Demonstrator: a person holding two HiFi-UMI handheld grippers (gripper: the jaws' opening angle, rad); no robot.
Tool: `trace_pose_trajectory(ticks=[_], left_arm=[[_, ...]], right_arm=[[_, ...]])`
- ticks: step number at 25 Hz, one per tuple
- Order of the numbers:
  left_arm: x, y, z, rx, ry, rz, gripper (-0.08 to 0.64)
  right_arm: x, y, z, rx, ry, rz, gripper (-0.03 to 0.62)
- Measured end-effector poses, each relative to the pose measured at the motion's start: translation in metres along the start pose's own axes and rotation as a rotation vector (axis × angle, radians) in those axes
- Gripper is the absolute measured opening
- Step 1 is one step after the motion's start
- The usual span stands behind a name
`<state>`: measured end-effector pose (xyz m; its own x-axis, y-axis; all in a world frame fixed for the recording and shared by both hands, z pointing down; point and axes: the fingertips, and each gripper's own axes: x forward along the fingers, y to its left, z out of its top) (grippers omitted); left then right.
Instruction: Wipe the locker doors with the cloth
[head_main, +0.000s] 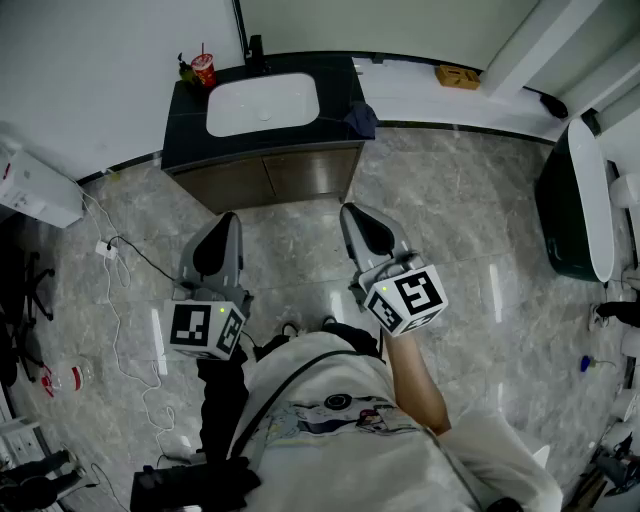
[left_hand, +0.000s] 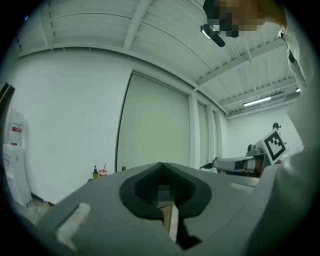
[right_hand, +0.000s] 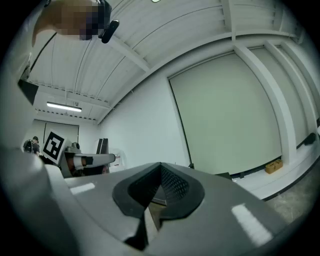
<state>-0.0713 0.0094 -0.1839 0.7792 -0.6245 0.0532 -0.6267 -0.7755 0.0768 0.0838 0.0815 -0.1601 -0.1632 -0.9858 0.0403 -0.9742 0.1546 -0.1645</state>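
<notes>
Legend: I am looking down on a floor (head_main: 480, 200) showing as polished, grey-veined stone tile, glossy enough to be throwing back streaks of light. I am seeing a vanity (head_main: 265, 180) with a brown wood-grain front, a dark glossy top, a smooth white glazed basin (head_main: 262, 103) and a soft, matt dark cloth (head_main: 361, 118). The left gripper (head_main: 228, 218) and right gripper (head_main: 352, 210) are presenting matt grey plastic shells, the right one's inner pad (right_hand: 175, 185) appearing cross-hatched and rough.
</notes>
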Motion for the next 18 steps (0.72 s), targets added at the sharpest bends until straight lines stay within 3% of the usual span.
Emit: trace_pose_trajectory(ticks=[18], left_arm=[[0.013, -0.024, -0.007, -0.011, 0.024, -0.012, -0.002]], right_arm=[[-0.01, -0.01, -0.008, -0.02, 0.037, 0.013, 0.003]])
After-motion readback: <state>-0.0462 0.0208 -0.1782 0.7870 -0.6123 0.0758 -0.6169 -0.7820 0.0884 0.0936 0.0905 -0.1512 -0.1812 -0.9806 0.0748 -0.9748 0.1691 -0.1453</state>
